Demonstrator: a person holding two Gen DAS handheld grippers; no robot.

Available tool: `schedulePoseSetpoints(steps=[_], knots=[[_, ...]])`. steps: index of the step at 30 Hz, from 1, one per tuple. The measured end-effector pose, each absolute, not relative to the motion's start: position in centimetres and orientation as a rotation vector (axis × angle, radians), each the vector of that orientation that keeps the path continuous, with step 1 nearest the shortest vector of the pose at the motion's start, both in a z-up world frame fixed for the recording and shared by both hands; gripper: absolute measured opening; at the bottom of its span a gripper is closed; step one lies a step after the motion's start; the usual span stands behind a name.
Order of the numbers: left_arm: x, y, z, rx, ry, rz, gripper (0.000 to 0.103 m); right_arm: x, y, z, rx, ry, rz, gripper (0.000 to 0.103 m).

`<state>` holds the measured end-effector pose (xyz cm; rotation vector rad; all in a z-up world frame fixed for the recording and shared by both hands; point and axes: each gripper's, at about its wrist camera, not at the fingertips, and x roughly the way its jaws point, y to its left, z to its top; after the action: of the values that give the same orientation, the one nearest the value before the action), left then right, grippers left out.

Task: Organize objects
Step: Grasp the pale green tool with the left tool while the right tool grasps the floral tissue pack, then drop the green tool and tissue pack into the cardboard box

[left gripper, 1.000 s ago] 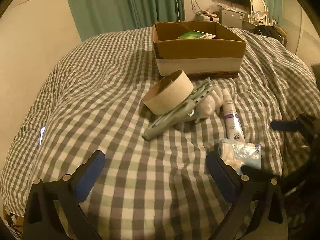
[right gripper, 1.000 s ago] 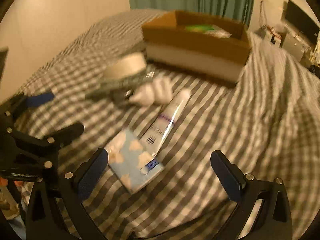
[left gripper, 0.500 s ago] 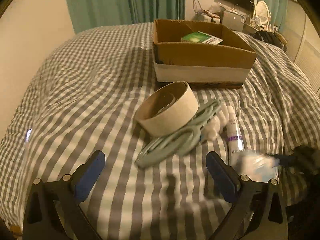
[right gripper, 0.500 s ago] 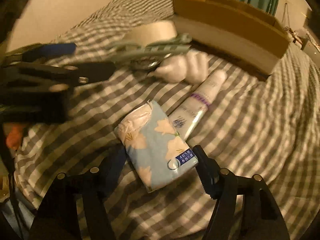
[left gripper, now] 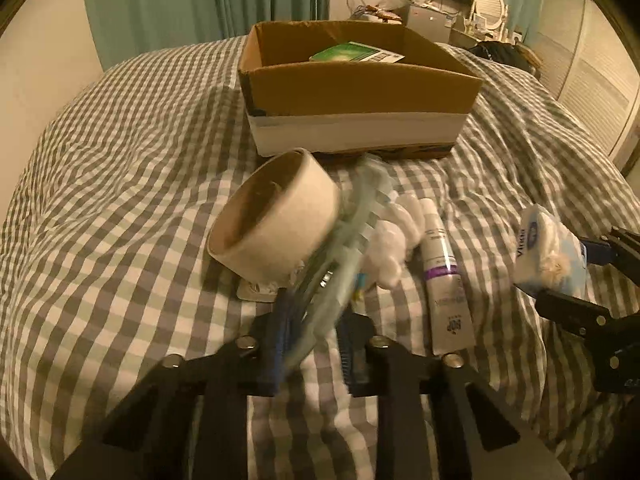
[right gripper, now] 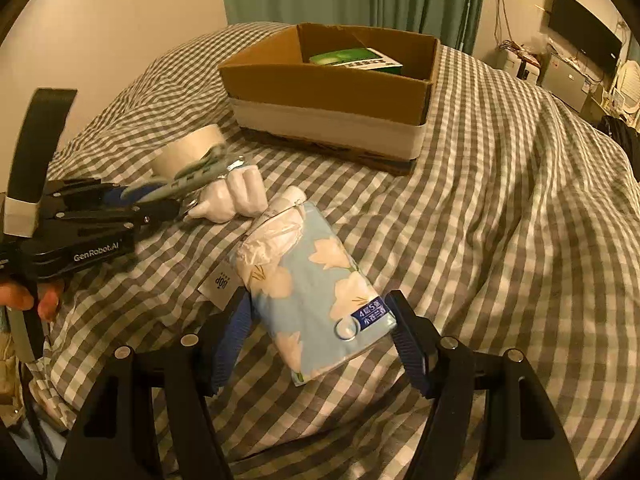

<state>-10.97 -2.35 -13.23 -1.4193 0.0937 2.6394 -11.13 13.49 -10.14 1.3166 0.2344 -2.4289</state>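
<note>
Both tongs closed since before: left (left gripper: pixel 312 344) grips scissors (left gripper: pixel 340 248) | right (right gripper: pixel 320 332) grips tissue pack (right gripper: pixel 312 280) | box (right gripper: pixel 328 92) holds green packet (right gripper: pixel 352 58)

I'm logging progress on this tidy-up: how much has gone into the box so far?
Done: only a green packet lies in the cardboard box. In hand: the right tongs grip the tissue pack; the left tongs have closed on the scissors. Left on the bed: tape roll, white figurine, tube.
</note>
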Motion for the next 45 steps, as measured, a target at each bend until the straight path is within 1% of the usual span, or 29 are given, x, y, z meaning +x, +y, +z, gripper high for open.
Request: schedulePoseSetpoints(steps=[2,3,11,17,20,27,30,33,36,39,42,45], knots=[[-10.4,-2.1,-12.7,-1.398,0.091,2.639,0.01,-11.0,13.5,-9.8,1.305,0.231,-2.43,0.067],[-9.9,-2.0,-12.4,-1.383,0.088,2.643,0.009,-10.8,13.5,-9.7,1.298,0.227,-2.434,0.067],[-7.3,-0.9,-10.1,-1.301,0.032,2.646,0.009,-9.2,14.2,-7.7,1.23,0.219,-2.48,0.067],[-7.1,-0.4,-6.0,-1.188,0.01,2.681,0.009,-8.3,14.1,-4.6,1.122,0.258,-2.526,0.067],[-8.6,-0.5,-3.6,-1.133,-0.032,2.678,0.009,-8.7,13.8,-2.1,1.04,0.291,-2.558,0.067],[-13.9,-0.1,1.2,-1.002,-0.026,2.727,0.009,-11.7,12.9,2.9,0.862,0.36,-2.62,0.067],[-17.2,0.0,2.6,-0.979,-0.052,2.734,0.009,-14.1,12.8,4.6,0.809,0.352,-2.65,0.067],[-20.2,0.2,3.4,-0.962,-0.05,2.749,0.009,-18.0,12.7,6.2,0.792,0.303,-2.667,0.067],[-23.4,0.1,3.2,-0.97,-0.048,2.755,0.009,-21.3,12.9,7.1,0.79,0.249,-2.685,0.067],[-26.4,0.0,1.9,-1.006,-0.033,2.75,0.009,-24.9,12.7,7.4,0.787,0.234,-2.706,0.067],[-29.1,0.1,-0.3,-1.067,-0.011,2.739,0.009,-28.9,12.4,6.1,0.845,0.249,-2.715,0.067],[-31.0,0.2,-3.2,-1.142,-0.009,2.725,0.009,-32.3,11.8,3.3,0.951,0.279,-2.699,0.067]])
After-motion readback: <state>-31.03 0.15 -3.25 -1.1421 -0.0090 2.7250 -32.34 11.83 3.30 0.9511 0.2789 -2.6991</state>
